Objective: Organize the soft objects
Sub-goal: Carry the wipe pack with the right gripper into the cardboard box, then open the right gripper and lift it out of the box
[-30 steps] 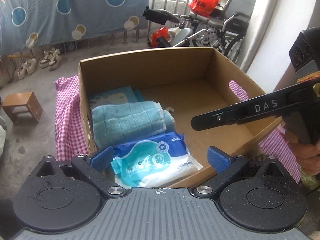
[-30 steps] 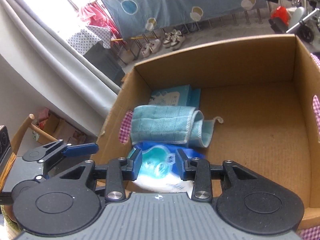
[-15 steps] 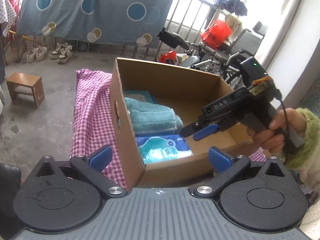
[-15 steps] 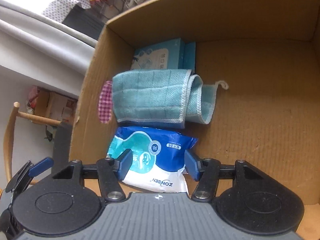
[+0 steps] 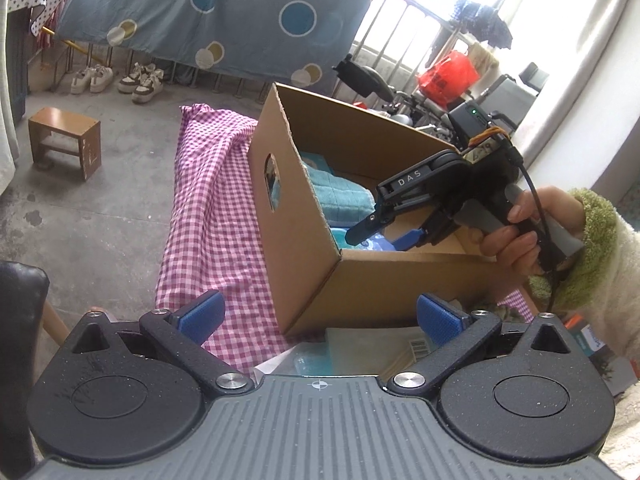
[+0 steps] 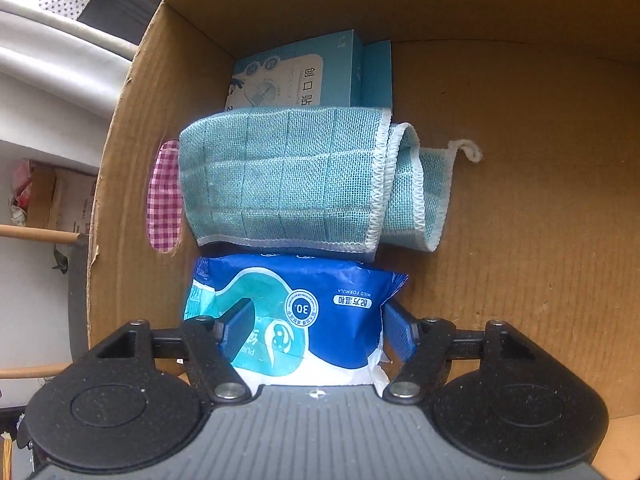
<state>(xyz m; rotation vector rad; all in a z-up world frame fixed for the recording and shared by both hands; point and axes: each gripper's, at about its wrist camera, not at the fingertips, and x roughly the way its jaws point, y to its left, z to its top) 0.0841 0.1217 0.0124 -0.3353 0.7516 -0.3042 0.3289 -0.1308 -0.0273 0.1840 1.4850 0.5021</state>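
My right gripper (image 6: 316, 330), jaws just opening astride the wipes pack (image 6: 296, 312) below, should lift straight clear.

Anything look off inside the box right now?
Mostly tidy. In the cardboard box, the folded teal cloth is unrolling at its right end, its loop trailing onto the floor. The wet wipes pack lies flat between the right gripper's just-opened jaws.

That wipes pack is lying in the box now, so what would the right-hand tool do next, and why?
Probably lift straight up out of the cardboard box. The right tool has just been opening, its pads now stand clear on both sides of the wet wipes pack, and the pack lies on the box floor beside the folded teal cloth.
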